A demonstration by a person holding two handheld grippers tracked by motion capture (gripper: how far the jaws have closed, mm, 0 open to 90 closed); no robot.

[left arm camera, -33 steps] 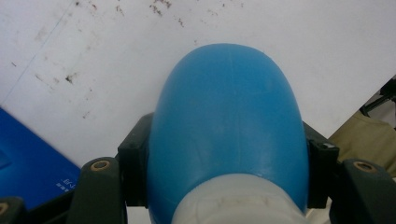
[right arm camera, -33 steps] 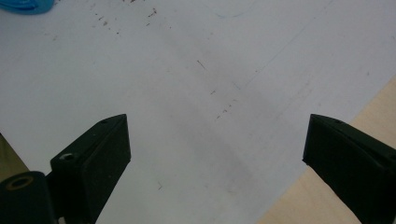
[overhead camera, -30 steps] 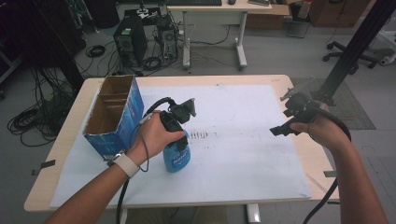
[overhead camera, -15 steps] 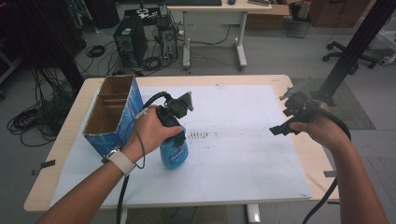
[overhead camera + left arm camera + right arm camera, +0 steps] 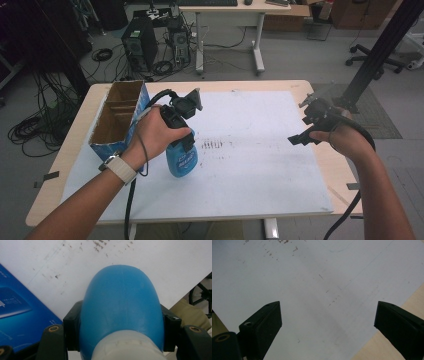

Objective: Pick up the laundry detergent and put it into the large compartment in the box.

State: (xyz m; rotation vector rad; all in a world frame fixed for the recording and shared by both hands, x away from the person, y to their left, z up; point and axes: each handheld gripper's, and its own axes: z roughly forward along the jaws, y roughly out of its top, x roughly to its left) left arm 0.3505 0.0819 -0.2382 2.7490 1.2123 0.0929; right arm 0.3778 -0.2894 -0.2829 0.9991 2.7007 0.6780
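Observation:
A blue plastic bottle (image 5: pixel 181 160) with a white label hangs just above the white sheet (image 5: pixel 260 165), left of centre. My left gripper (image 5: pixel 183 144) is shut on it. In the left gripper view both black pads (image 5: pixel 72 332) press on the sides of the blue bottle (image 5: pixel 121 305), just below its pale neck. My right gripper (image 5: pixel 306 122) is held over the right side of the sheet, and its jaws stand wide open. The right gripper (image 5: pixel 327 322) has nothing but bare white paper between its jaws.
An open cardboard box with blue sides (image 5: pixel 117 122) stands at the table's left, close beside the held bottle; its blue side (image 5: pixel 20 315) is near the left jaw. Dark smudges (image 5: pixel 214 145) mark the sheet's middle. The wooden table edge (image 5: pixel 340 172) runs right of the sheet.
My left hand has lifted the blue bottle off the sheet and drawn it a little toward the box. The right hand has stayed where it was.

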